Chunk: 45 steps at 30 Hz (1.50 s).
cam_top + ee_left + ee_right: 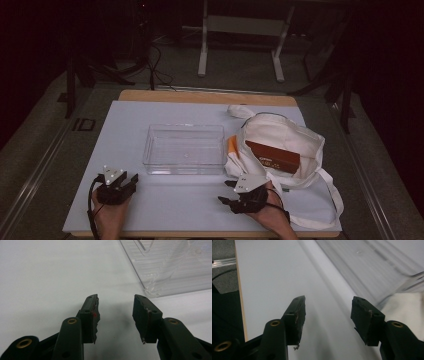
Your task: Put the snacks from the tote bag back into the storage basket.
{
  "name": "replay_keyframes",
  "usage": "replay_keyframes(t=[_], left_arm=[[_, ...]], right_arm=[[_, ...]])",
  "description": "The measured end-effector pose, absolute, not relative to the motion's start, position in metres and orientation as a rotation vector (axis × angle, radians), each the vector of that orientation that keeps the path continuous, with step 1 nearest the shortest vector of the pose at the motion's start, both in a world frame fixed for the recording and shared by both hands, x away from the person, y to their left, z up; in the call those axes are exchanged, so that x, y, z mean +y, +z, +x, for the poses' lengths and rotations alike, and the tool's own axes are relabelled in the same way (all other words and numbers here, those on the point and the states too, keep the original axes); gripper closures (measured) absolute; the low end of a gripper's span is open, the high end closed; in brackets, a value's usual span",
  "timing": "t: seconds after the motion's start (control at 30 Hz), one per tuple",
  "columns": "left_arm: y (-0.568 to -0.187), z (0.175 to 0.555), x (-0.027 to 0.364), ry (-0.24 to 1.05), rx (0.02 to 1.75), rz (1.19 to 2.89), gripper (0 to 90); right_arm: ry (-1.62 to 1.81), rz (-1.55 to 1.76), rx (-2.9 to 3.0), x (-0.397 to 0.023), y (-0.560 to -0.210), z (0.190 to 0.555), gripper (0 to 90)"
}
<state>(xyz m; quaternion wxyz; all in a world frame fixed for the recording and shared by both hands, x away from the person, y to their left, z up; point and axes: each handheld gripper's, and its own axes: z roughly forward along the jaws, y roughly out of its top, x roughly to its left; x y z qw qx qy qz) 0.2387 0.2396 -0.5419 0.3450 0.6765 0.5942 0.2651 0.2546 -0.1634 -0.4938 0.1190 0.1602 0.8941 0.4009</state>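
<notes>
We judge this a start: left claw [131,181] and right claw [226,192] rest parted and empty; next, the right must reach the bag [280,150] beside it.

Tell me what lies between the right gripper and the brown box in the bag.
Nothing separate. The right gripper sits open beside the cloth bag; the brown box lies inside the open mouth, behind the bag's near rim.
</notes>
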Motion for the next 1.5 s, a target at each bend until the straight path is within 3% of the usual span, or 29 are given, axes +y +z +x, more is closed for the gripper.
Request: replay_keyframes(t=[1.5], left_arm=[[-0.542,0.24,0.241,0.669,1.545,1.754,55.2]], right_arm=[[1.016,0.361,2.552,-0.181,-0.432,0.278,42.7]])
